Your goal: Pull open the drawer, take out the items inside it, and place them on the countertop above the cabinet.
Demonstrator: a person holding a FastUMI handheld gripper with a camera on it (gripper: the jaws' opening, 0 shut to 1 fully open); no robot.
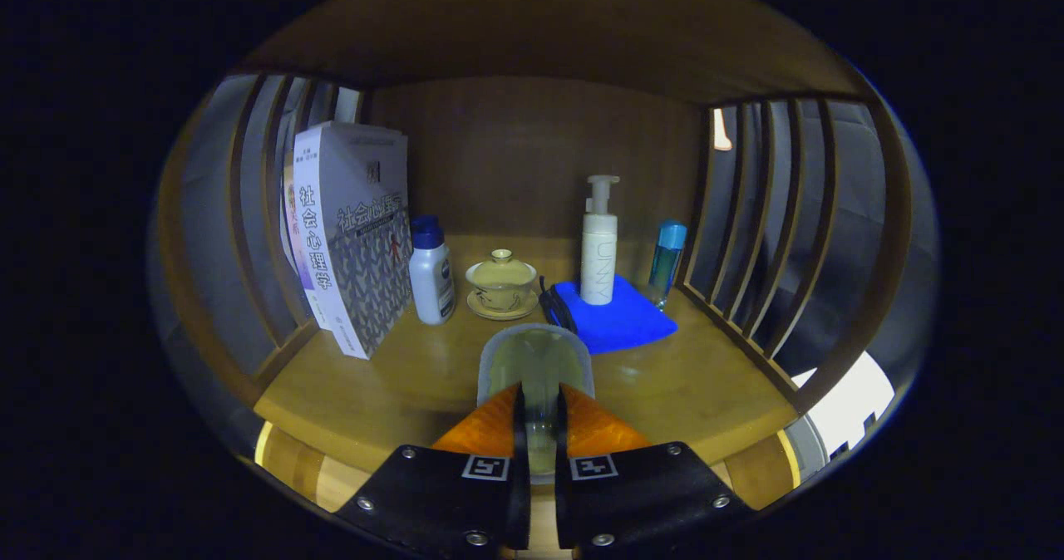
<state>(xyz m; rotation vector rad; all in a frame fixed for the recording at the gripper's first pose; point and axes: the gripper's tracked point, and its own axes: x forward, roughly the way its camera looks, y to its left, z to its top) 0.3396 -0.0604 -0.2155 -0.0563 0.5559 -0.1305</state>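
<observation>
My gripper (pixel 539 394) is shut on a clear glass cup (pixel 536 361); the two fingers pinch its near wall between them. The cup is upright and sits low over the front part of the wooden countertop (pixel 399 385); whether its base touches the wood is hidden. The countertop lies inside a wooden niche with slatted sides. The drawer is out of sight below the fingers.
Beyond the cup stand books (pixel 357 236) at the left, a white bottle with a blue cap (pixel 431 273), a lidded tea bowl on a saucer (pixel 501 284), a white pump bottle (pixel 598 248) on a blue cloth (pixel 623 319), and a blue-capped bottle (pixel 667 261). Slatted walls (pixel 773 228) close both sides.
</observation>
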